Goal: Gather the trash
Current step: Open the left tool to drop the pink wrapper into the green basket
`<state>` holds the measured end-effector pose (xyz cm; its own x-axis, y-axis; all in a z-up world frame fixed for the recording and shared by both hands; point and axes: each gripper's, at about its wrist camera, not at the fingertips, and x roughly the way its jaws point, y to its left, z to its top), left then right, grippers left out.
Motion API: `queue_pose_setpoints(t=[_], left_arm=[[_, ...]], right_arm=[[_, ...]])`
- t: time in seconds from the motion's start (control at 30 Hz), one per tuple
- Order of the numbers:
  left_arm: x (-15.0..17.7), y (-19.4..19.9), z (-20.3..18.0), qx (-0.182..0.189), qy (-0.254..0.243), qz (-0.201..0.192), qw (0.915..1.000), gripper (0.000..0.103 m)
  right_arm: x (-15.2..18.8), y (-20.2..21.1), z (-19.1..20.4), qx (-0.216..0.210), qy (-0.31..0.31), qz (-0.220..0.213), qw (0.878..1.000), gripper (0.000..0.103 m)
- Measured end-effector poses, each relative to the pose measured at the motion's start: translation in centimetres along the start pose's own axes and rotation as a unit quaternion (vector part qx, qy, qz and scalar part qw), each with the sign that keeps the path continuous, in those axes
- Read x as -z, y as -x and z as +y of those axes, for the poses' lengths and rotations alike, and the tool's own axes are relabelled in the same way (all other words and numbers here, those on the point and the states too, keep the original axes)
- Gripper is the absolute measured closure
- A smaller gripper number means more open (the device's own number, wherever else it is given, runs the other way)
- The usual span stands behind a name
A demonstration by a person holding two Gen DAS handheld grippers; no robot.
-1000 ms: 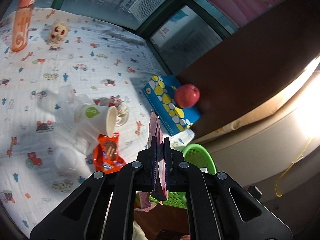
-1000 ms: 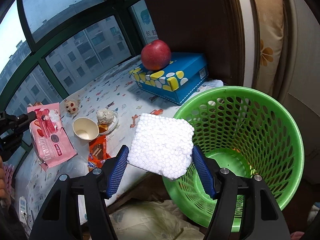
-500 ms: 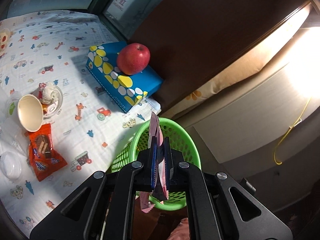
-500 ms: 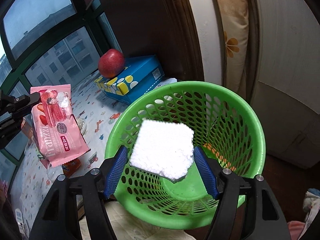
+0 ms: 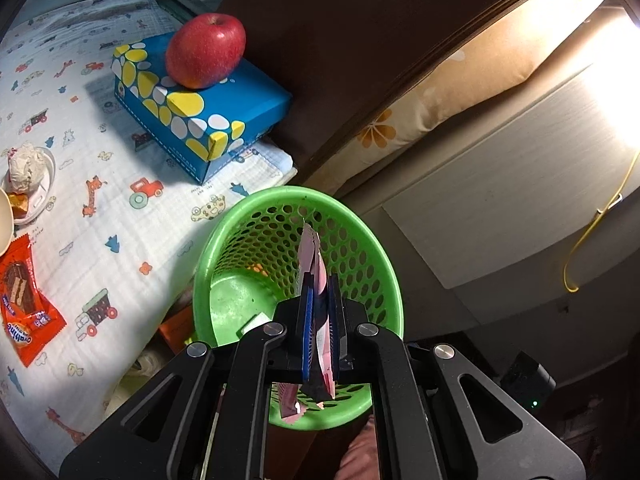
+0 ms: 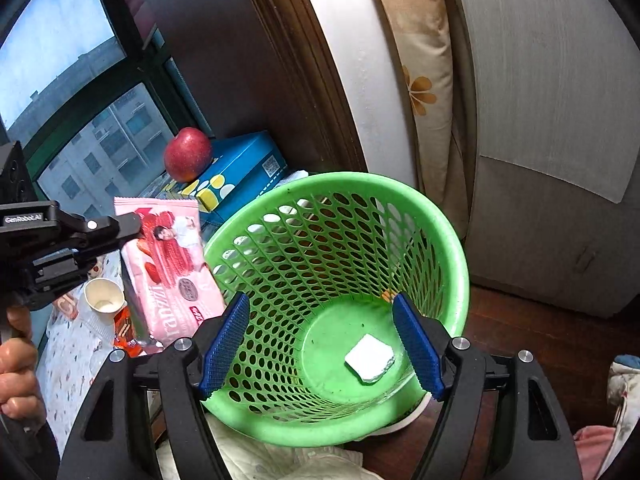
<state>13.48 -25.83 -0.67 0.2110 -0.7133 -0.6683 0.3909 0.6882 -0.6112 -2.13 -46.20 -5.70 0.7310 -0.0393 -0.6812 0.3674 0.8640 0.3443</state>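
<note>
Tongs first: left tongs (image 5: 319, 312) clamped narrow on a pink snack wrapper (image 5: 310, 256), which stands edge-on over the green basket (image 5: 376, 264) in the left wrist view, so its print can't be read there. Right wrist view shows the same wrapper (image 6: 172, 264) flat-on beside the basket's (image 6: 448, 240) rim, lower part cut off behind the right tongs' blue pad. Right tongs (image 6: 320, 340) stand wide over the basket mouth with nothing between the pads; jaws have just been opening. White foam block (image 6: 370, 358) lies on the basket floor, clear of the pads. Something orange (image 6: 386, 294) shows through the mesh low down, too small to tell. A hand (image 6: 18, 376) grips the left tongs' handle at the left edge, partly cropped.

Left of the basket a patterned cloth (image 5: 120, 216) covers the surface; whether that is a bed or a desk I cannot tell. On it: orange snack packet (image 5: 24, 312), paper cup (image 6: 104, 298) lying on its side, crumpled white wad on a small dish (image 5: 26, 164) cut off at the frame edge. Further back, blue tissue box (image 5: 208, 108) with a red apple (image 5: 206, 52) on top. Window (image 6: 60, 100) behind, dark wood panel (image 5: 340, 40) to the right.
</note>
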Motion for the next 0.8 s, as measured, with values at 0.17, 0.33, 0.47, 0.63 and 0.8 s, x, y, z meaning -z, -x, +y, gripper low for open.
queue_pose_setpoints(t=[0.17, 0.33, 0.47, 0.63, 0.8], left_arm=[[0.1, -1.3, -1.0, 0.001, -0.012, 0.011, 0.9999, 0.098], [0.4, -2.2, -0.8, -0.008, -0.006, 0.019, 0.9998, 0.093], [1.0, -2.9, 0.0, -0.017, 0.010, 0.032, 0.9993, 0.052], [1.3, -2.2, 0.9, -0.022, 0.011, 0.029, 0.9993, 0.049], [1.6, -0.1, 1.7, -0.054, -0.006, 0.005, 0.9985, 0.048]], right_arm=[[0.0, 0.4, -1.1, 0.002, -0.014, -0.004, 1.000, 0.032], [0.1, 0.8, -1.6, 0.004, -0.018, -0.007, 1.000, 0.032], [0.3, 0.9, -1.4, 0.001, -0.019, -0.007, 1.000, 0.032], [0.3, 1.0, -0.8, -0.004, -0.014, -0.005, 1.000, 0.032], [0.4, 1.1, 0.4, -0.011, -0.003, -0.006, 1.000, 0.029]])
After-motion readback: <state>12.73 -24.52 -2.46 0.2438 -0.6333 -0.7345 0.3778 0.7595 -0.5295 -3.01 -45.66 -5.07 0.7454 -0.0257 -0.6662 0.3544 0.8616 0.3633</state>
